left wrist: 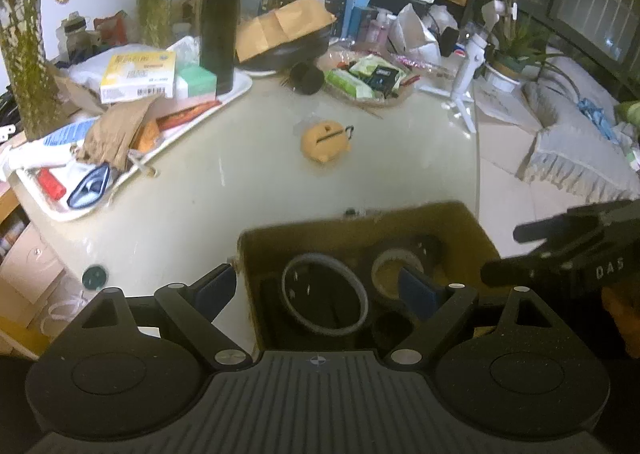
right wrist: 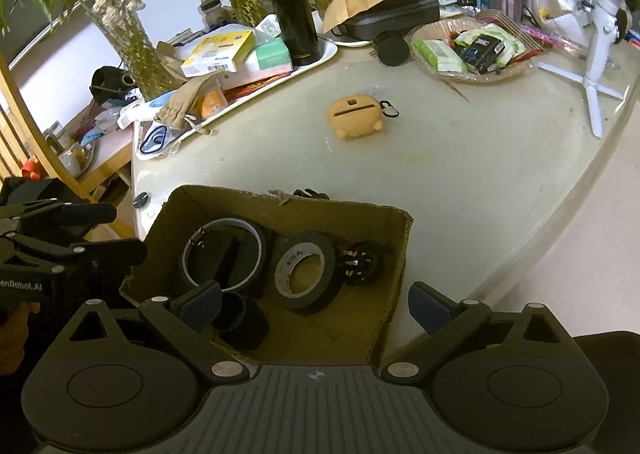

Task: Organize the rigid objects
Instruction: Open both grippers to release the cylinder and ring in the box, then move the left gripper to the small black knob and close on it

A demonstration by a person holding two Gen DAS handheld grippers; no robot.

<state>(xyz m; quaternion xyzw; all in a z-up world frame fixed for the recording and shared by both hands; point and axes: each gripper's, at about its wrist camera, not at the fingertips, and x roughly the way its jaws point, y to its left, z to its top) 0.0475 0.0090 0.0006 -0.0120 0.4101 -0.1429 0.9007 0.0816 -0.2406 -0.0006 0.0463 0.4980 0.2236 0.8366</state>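
A: Where is the box [right wrist: 288, 222]?

B: It stands at the near edge of the bench [right wrist: 460, 182], open at the top. Inside lie a thin tape ring [right wrist: 192, 242], a thicker tape roll [right wrist: 320, 274], a small black cylinder [right wrist: 248, 324] and one dark small thing in the right corner which I cannot identify.

A: And the left hand-held gripper [left wrist: 324, 286]?

B: Its fingers are spread wide and pinch nothing. One finger [left wrist: 218, 286] is outside the left wall of the box, the other is over the inside, near the roll.

A: The right hand-held gripper [right wrist: 316, 308]?

B: Also spread and holding nothing. Its left finger [right wrist: 200, 300] is over the box near the cylinder, its right finger is outside the right wall.

A: What else is on the bench?

B: An orange case [right wrist: 356, 114] lies alone in the middle, well apart from the box. Behind it stand a tray [right wrist: 320, 56] with a black flask [right wrist: 290, 6], and a plate [right wrist: 436, 32] of packets.
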